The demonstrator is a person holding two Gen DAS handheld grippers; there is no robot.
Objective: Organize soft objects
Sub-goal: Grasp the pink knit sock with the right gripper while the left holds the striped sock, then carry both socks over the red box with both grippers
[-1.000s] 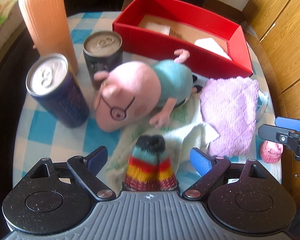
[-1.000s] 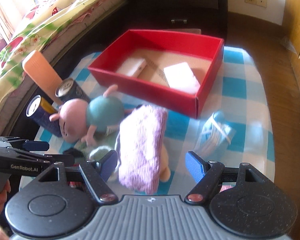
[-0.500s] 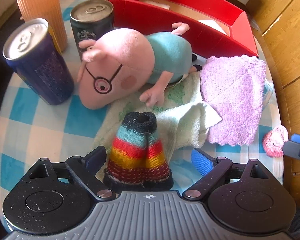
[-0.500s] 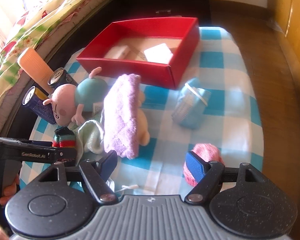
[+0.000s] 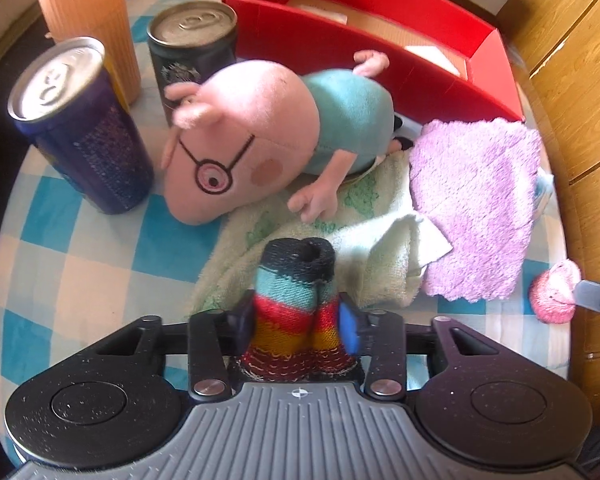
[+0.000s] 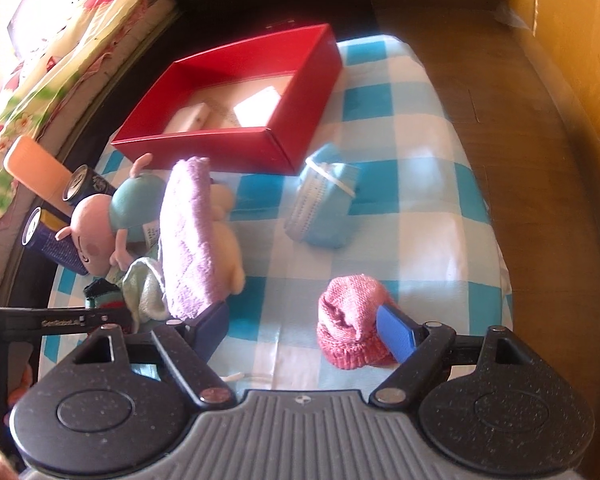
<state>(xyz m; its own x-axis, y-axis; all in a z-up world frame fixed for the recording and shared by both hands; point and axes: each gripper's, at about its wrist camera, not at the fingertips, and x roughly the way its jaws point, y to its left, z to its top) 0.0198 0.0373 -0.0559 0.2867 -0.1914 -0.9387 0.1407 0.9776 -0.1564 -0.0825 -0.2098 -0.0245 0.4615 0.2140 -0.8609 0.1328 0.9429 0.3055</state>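
A striped knit sock [image 5: 296, 280] stands on the checked tablecloth [image 5: 80, 264] at the edge of a pale green towel [image 5: 332, 240]. My left gripper [image 5: 296, 320] is closing on it, and both blue pads press its sides. A pink pig plush [image 5: 252, 120] lies on the towel beside a purple cloth [image 5: 476, 204]. A pink knit piece [image 6: 348, 320] lies by the table's near edge. My right gripper [image 6: 302, 326] is opening over it, and the right finger [image 6: 394, 332] touches the knit piece while the left one stands apart.
A red box [image 5: 340, 44] with flat items in it stands at the back. Two cans [image 5: 80, 128] [image 5: 192, 48] and an orange ribbed cylinder [image 5: 84, 12] stand at the left. A blue pack [image 6: 324, 204] lies near the box. A cream plush [image 6: 228, 240] shows under the purple cloth.
The left gripper sank over the striped sock and its jaws closed onto it. The right gripper moved right from the purple cloth to the pink knit piece.
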